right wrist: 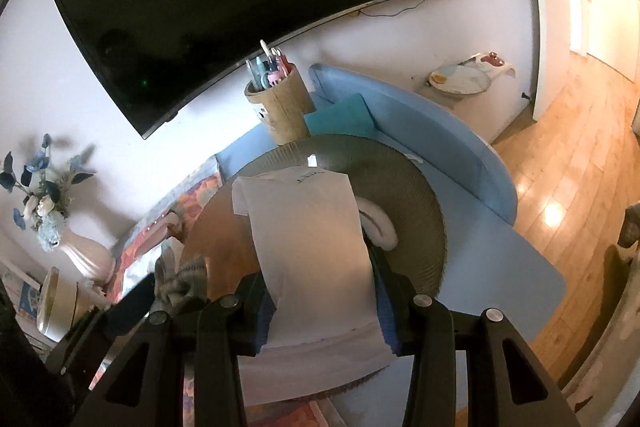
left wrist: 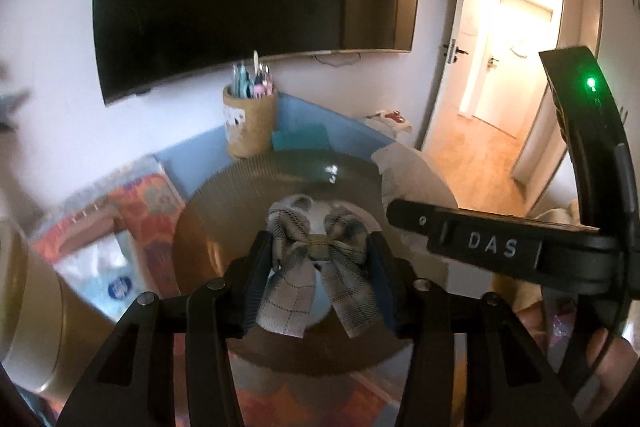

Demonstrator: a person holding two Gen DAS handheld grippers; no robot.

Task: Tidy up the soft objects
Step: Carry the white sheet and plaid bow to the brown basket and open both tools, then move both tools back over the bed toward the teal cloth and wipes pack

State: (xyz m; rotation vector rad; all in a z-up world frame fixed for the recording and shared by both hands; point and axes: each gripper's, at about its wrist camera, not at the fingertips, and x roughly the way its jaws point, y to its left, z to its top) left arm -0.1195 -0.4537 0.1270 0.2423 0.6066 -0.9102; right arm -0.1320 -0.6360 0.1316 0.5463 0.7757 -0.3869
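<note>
My left gripper [left wrist: 320, 237] is shut on a small pale soft toy with a checked bow [left wrist: 320, 247], which fills the gap between the pads. It hangs over a round ribbed brown tray [left wrist: 208, 219]. My right gripper [right wrist: 316, 267] is shut on a white folded garment [right wrist: 308, 235] that stretches forward over the same tray [right wrist: 420, 211]. A white fluffy item [right wrist: 380, 227] lies in the tray, partly hidden by the garment. In the right wrist view the left gripper [right wrist: 148, 291] and its bow [right wrist: 180, 279] show at the lower left. In the left wrist view the right gripper's finger [left wrist: 400, 211] shows on the right.
The tray rests on a blue table [right wrist: 500, 267] against a white wall under a dark screen [right wrist: 240, 7]. Behind it stand a cork pen holder [right wrist: 284, 107] and a teal folded cloth [right wrist: 340, 119]. To the left are colourful packets [left wrist: 120, 227] and a flower vase [right wrist: 80, 251]; wooden floor lies to the right.
</note>
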